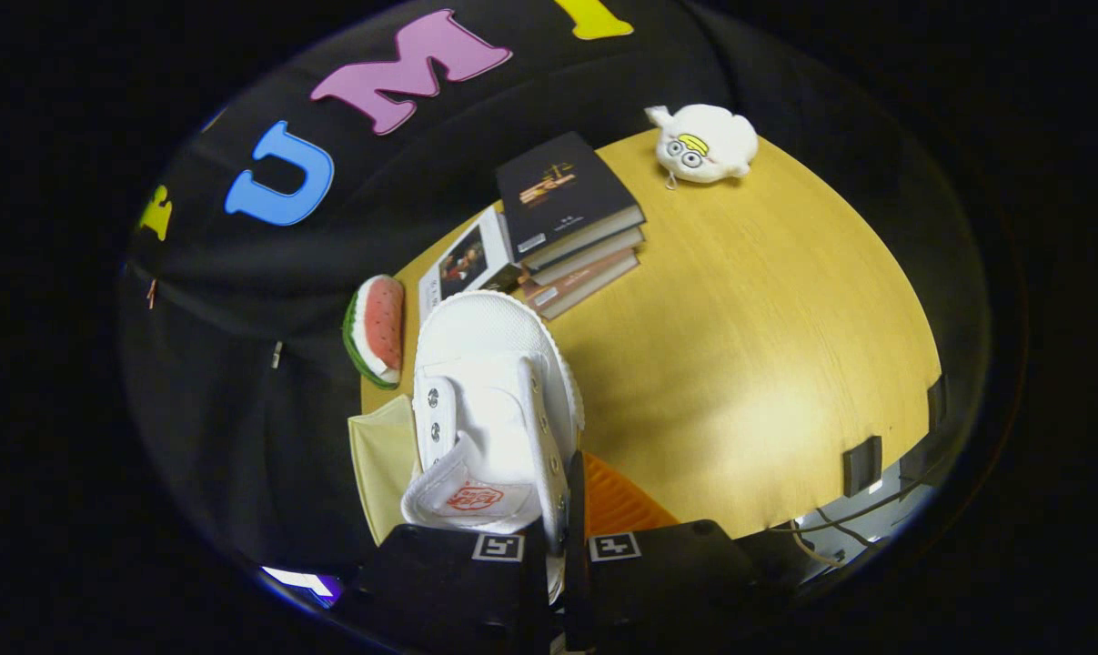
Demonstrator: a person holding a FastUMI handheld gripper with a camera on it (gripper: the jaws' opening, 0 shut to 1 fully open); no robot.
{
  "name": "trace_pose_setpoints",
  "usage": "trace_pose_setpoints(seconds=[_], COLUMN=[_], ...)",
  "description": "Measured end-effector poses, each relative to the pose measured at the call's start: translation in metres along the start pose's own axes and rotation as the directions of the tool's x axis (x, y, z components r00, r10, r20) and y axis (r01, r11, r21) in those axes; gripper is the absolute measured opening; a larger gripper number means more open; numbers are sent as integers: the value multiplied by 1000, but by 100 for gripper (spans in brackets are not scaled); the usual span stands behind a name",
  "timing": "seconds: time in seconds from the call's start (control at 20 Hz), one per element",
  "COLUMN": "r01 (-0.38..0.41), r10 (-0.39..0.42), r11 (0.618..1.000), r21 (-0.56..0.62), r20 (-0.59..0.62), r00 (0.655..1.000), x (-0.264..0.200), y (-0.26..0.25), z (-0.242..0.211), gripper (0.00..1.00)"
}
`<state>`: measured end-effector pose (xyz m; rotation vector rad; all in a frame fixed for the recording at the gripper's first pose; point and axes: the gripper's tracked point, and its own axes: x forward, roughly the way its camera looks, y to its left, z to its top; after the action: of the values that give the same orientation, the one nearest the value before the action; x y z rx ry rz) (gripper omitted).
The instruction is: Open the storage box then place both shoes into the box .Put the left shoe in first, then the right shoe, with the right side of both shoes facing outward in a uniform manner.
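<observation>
gripper (pixel 558 546) clamped on white shoe's (pixel 489 400) side wall, above wooden table (pixel 740 346)

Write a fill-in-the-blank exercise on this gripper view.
1. The gripper is shut on the white canvas ____, jaws pinching its side wall.
2. Beyond the shoe lies a stack of ____ on the yellow wooden table.
3. Beside the shoe's toe lies a toy slice of ____.

Missing: shoe; books; watermelon
</observation>
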<state>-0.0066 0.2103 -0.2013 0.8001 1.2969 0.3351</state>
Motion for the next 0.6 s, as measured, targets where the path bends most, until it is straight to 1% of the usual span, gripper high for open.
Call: trace_pose_setpoints(seconds=[0.1, 0.25, 0.45, 0.6], r01=[-23, -36, -1, 35], r10=[23, 35, -5, -48], r11=[1000, 999, 998, 995], r21=[-15, -30, -70, -97], r20=[-7, -30, -82, -133], r00=[1000, 999, 997, 990], x=[-5, -3, 19, 41], y=[38, 85, 122, 137], z=[-5, -18, -45, -72], gripper=[12, 11, 12, 12])
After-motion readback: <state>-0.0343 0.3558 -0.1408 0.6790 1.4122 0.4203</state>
